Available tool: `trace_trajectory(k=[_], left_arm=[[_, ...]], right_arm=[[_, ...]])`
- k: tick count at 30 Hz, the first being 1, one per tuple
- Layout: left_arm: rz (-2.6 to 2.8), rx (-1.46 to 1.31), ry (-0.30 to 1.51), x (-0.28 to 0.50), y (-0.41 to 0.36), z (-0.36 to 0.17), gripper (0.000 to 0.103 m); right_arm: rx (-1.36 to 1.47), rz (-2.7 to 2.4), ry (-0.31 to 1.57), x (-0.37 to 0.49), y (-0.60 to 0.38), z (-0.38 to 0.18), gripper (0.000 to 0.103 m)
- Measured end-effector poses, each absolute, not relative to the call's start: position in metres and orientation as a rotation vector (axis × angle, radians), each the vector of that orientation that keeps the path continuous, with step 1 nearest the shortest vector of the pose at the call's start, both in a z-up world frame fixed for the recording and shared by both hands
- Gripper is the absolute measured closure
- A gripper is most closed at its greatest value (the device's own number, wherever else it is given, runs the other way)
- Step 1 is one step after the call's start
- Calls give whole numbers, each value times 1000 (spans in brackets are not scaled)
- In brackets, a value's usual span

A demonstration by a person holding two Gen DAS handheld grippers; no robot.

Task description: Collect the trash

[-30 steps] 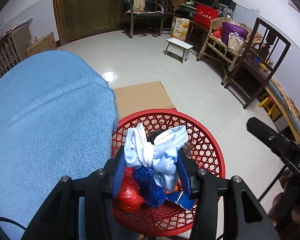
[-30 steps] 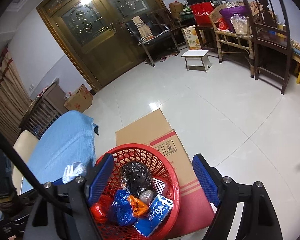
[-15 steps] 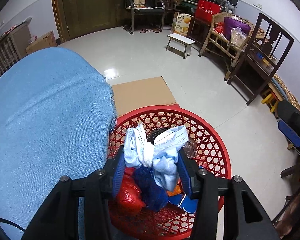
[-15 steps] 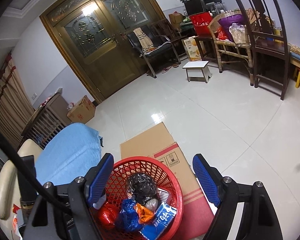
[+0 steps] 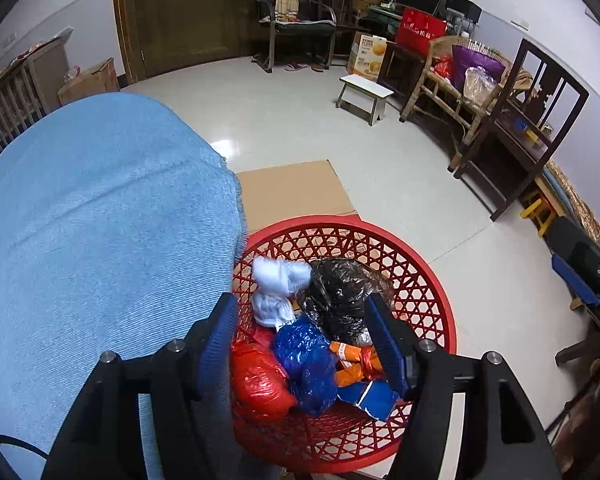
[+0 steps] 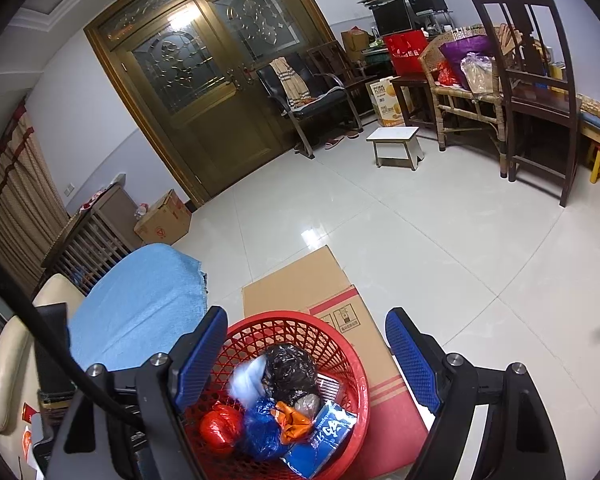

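Six or so pieces of trash lie in the red basket: a white wad at 11 o'clock of the heap, black bag, blue bag, red bag, orange wrapper and blue packet. My left gripper hangs spread over them, holding nothing. My right gripper is likewise spread and empty. I judge collection nearly finished; the blue cloth at 9 o'clock shows no litter.

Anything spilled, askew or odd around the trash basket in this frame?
Nothing spilled. The trash sits inside the red basket; the white mask lies on top, blurred in the right wrist view. Both grippers, left and right, are open and empty.
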State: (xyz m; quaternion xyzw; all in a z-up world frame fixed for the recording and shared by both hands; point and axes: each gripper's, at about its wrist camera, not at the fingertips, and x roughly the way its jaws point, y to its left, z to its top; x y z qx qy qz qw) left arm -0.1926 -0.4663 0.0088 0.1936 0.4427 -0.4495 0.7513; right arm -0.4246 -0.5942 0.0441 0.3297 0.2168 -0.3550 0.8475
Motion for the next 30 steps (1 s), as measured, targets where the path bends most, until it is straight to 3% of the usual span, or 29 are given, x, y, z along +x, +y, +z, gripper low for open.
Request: trace_trajectory(k=[8,11,27,30], left_arm=[[-985,304,905,-184,-421,41,35],[-961,269,860,-184,-395,52,24],[-905,203,790,-195,-310,66,23],[-899,198,800,-196,-304,62,10]], right_arm=[[663,-733,458,-419,-581,53,19],[646,-721,467,-415,-571,55,19],[435,-704,621,-403,-478,28,19],[429,-711,645,-404,-470,24,19]])
